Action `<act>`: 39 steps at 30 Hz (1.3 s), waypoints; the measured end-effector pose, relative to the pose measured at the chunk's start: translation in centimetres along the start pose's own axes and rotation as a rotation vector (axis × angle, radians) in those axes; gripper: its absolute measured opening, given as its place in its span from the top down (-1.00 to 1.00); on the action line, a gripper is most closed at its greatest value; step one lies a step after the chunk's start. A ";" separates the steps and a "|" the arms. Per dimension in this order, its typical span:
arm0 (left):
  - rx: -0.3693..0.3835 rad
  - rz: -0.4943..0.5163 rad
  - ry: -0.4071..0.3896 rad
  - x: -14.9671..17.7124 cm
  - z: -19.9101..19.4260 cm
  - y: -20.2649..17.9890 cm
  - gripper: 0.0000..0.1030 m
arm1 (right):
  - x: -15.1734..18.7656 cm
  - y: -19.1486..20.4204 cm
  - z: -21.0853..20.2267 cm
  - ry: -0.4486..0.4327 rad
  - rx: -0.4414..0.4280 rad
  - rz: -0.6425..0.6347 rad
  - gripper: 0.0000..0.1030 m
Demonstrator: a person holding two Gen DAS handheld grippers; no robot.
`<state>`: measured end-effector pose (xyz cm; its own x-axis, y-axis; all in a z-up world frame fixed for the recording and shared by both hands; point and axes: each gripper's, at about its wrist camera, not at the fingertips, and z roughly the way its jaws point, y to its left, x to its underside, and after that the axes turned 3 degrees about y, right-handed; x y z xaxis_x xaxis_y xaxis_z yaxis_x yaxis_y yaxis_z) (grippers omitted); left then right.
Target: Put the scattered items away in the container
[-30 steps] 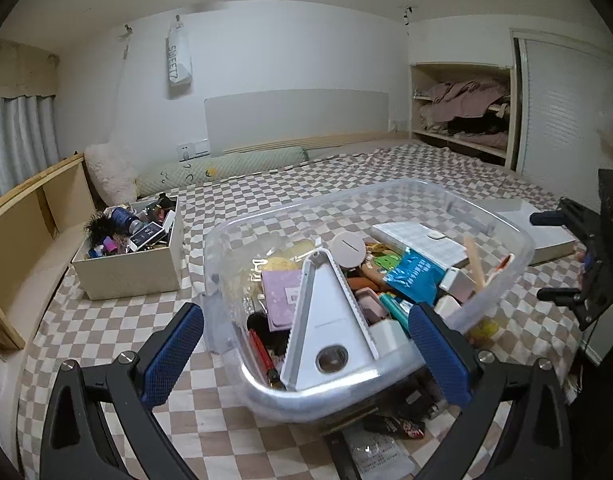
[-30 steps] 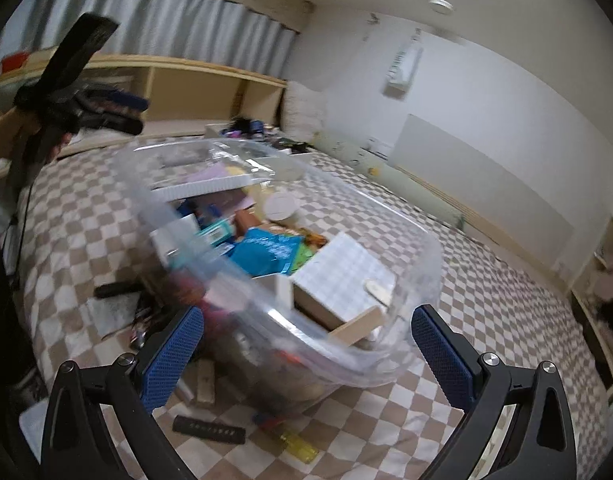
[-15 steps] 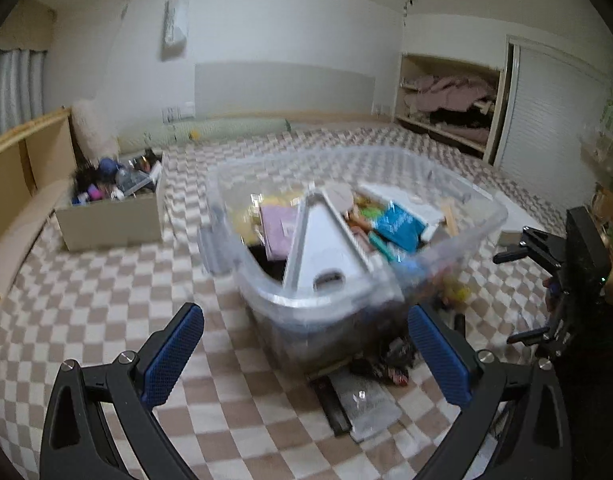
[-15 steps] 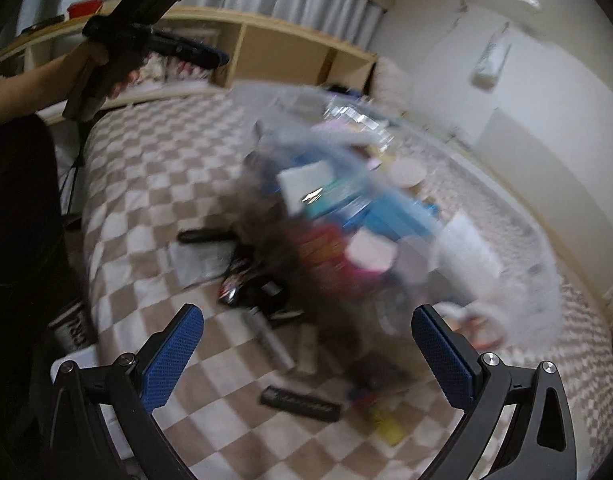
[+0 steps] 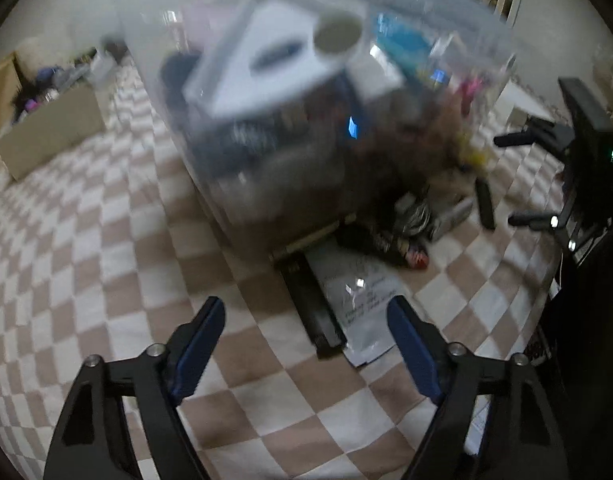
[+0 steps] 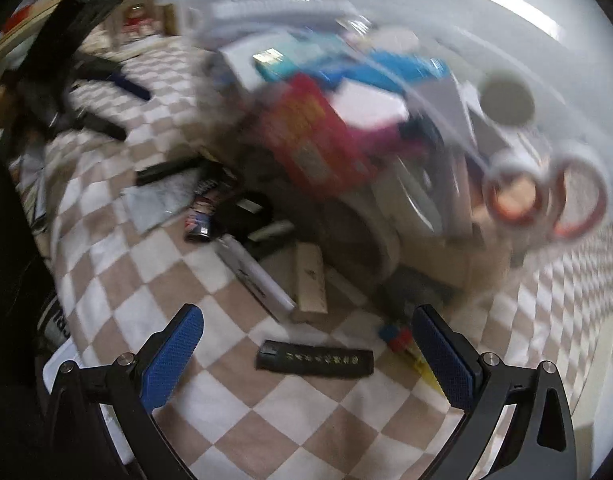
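Compared with the view one second earlier, both cameras now tilt downward, so the clear plastic container (image 5: 306,92), heaped with items, has shifted from centre to the 12 o'clock part of each frame, heavily blurred. The left gripper (image 5: 306,344), formerly at its widest, is closing, its jaws narrower with only bedding between them. The right gripper (image 6: 306,352) remains wide and empty.

The surface is a tan-and-white checked bedcover (image 5: 106,240); one cardboard box (image 5: 50,128) of clutter sits at 9 o'clock in the left view.

Scattered items lie at the container's base. In the left view: one grey plastic pouch (image 5: 358,300) beside one black bar (image 5: 310,300), at 6 o'clock. In the right view: one black remote-like bar (image 6: 314,360) between the jaws, one wooden block (image 6: 310,276), one white bar (image 6: 254,276), and two tape rolls (image 6: 546,192) inside the container at 3 o'clock.
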<state>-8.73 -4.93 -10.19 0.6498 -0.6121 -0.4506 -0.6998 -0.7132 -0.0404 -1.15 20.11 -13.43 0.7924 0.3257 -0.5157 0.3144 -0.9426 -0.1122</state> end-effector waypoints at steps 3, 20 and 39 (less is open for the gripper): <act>-0.011 -0.031 0.031 0.3 1.6 0.3 -0.30 | 0.6 -0.3 0.8 0.025 0.050 0.032 -1.00; 0.001 -0.148 0.076 -0.2 4.4 1.6 0.10 | 3.7 -0.8 3.6 0.024 0.142 0.523 -1.00; -0.027 -0.126 0.080 1.0 4.0 1.6 0.43 | 7.6 -2.9 1.5 0.048 0.238 0.613 -1.00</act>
<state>-10.40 -5.34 -14.22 0.7543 -0.5416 -0.3711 -0.6038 -0.7943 -0.0681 3.18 25.19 -18.32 0.8153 -0.2774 -0.5082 -0.3209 -0.9471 0.0020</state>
